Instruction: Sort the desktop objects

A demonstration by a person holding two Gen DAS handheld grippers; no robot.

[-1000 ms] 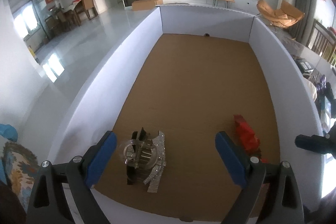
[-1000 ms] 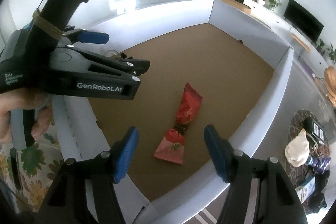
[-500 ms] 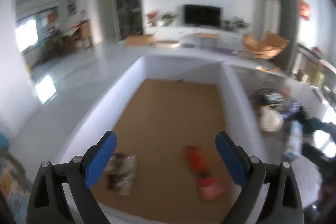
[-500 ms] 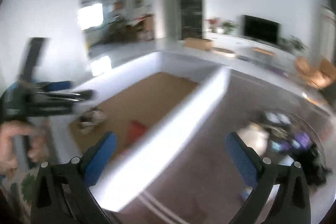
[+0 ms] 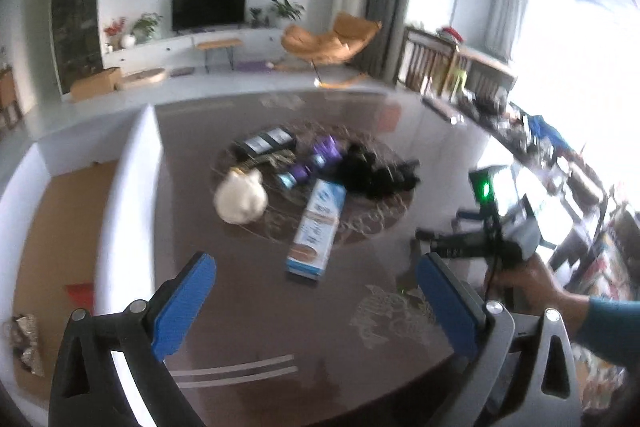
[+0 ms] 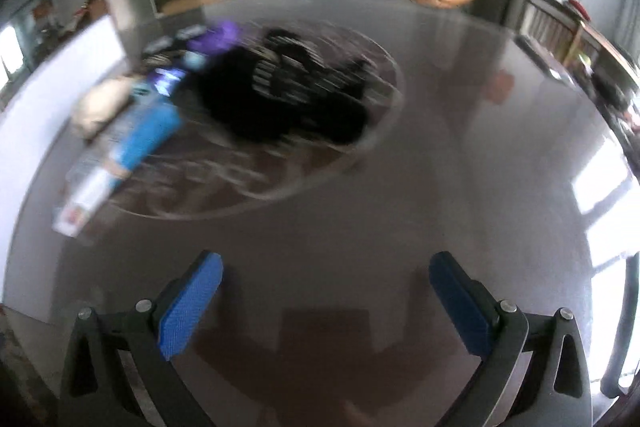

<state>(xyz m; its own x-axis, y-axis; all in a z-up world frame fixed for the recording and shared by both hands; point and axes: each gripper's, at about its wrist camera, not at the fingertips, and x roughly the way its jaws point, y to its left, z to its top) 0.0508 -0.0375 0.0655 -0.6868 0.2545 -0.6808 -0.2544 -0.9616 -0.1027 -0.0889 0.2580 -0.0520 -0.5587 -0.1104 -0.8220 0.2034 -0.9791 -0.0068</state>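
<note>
1. Left wrist view: the left gripper (image 5: 316, 301) hangs above a dark glossy round table (image 5: 256, 327), its blue-padded jaws spread wide with nothing between them.
2. In the same view a heap of objects lies on a round patterned mat (image 5: 360, 223) toward the far middle of the table: a long blue-and-white box (image 5: 318, 225) nearest, a cream-coloured soft lump (image 5: 241, 197) to its left, purple items (image 5: 326, 153) and a dark packet (image 5: 264, 143) farther back, and a black bundle (image 5: 374, 173) to the right.
3. At the left stands a white-walled tray (image 5: 128, 187) with a brown floor; a red wrapper (image 5: 80, 293) and a sparkly silver item (image 5: 26, 341) lie at its near end, well apart from the heap.
4. At the right of this view a hand (image 5: 528, 277) grips the body of the right gripper (image 5: 476, 247), whose green light shows; its jaws are too blurred to judge from here.
5. Right wrist view: the picture is smeared by motion. The right gripper (image 6: 326, 301) has its blue pads wide apart and empty over bare tabletop.
6. Here the black bundle (image 6: 280, 99) lies far ahead on the mat, the blue-and-white box (image 6: 120, 155) and the cream lump (image 6: 100, 103) to the far left.
</note>
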